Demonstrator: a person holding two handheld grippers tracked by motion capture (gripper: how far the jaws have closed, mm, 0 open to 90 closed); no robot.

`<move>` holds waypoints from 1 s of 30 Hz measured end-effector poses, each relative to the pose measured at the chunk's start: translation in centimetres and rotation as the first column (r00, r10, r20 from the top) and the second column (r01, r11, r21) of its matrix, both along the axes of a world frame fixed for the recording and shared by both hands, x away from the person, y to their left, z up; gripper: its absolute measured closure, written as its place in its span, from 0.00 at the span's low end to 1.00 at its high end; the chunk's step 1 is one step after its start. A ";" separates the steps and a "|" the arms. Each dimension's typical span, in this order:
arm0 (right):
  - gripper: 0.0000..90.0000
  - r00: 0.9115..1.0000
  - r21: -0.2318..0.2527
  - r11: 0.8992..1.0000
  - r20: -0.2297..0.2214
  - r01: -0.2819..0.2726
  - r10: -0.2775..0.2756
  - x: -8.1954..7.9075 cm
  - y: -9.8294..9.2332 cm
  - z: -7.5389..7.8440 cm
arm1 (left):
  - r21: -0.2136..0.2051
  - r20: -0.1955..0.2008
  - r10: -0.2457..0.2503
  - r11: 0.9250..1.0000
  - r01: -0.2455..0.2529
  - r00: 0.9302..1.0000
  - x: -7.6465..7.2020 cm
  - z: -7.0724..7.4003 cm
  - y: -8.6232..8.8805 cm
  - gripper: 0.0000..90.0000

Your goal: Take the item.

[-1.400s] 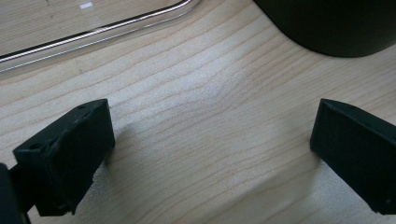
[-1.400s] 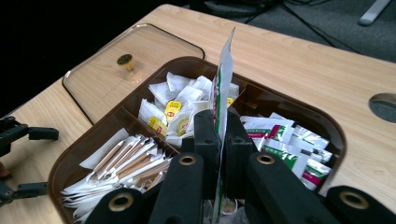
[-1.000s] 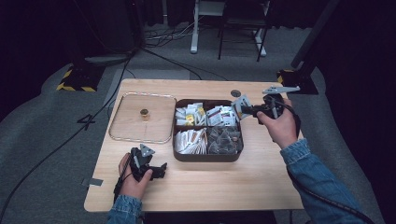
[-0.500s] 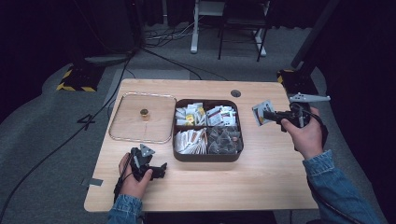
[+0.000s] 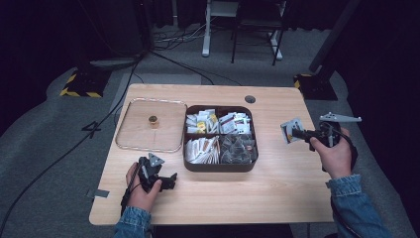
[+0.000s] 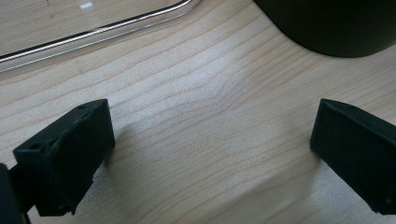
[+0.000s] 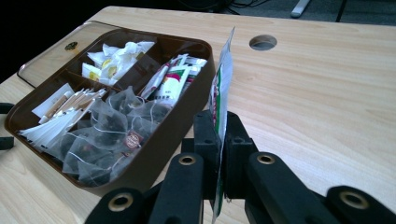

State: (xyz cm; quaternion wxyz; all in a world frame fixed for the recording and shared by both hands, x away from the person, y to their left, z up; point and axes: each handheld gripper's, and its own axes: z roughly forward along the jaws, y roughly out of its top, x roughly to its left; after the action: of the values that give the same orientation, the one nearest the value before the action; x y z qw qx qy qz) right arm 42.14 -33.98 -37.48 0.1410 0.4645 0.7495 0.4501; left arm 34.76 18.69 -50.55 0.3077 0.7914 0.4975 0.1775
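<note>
A dark brown compartment box (image 5: 218, 164) (image 7: 154, 161) with several kinds of tea bags stands mid-table. My right gripper (image 5: 295, 133) (image 7: 219, 154) hovers over the bare wood to the right of the box, shut on a flat tea sachet (image 5: 290, 130) (image 7: 220, 88) held on edge, white with red and green print. My left gripper (image 5: 171, 178) (image 6: 210, 154) rests low over the table near the front left, below the box's clear lid (image 5: 151, 125). Its jaws stand wide open with only wood grain between them.
The clear lid (image 6: 93, 30) with a small gold knob (image 5: 153, 119) lies flat left of the box. A round cable hole (image 5: 250, 99) (image 7: 262, 42) is in the table behind the box. The table's right edge is close to my right hand (image 5: 334, 158).
My right gripper has carried the sachet from above the box's far right corner out to the right and slightly down. The left gripper has not moved.
</note>
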 end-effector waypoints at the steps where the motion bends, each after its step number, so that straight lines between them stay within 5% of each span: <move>1: 0.97 1.000 0.007 1.000 0.000 0.006 -0.006 -0.1 -0.2 -0.3 | 0.000 0.000 0.000 1.000 0.000 1.000 0.0 0.0 0.0 0.00; 6: 0.97 0.999 0.024 1.000 -0.028 0.018 -0.017 -0.4 -0.9 -2.4 | 0.000 0.000 0.000 1.000 0.000 1.000 0.0 0.0 0.0 0.00; 17: 0.97 0.991 -0.065 0.998 -0.131 0.001 -0.010 0.3 0.5 -6.6 | 0.000 0.000 0.000 1.000 0.000 1.000 0.0 0.0 0.0 0.00; 30: 0.96 0.980 -0.048 0.999 -0.201 0.002 -0.011 0.8 0.8 -8.0 | -0.001 -0.003 -0.006 1.000 0.006 1.000 0.1 0.0 0.0 0.00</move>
State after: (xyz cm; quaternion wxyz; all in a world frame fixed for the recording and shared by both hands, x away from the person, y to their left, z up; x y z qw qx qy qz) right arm 42.91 -33.19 -45.51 0.0770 0.5066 0.7689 0.3825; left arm 34.82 18.69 -50.54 0.3080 0.7931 0.4955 0.1749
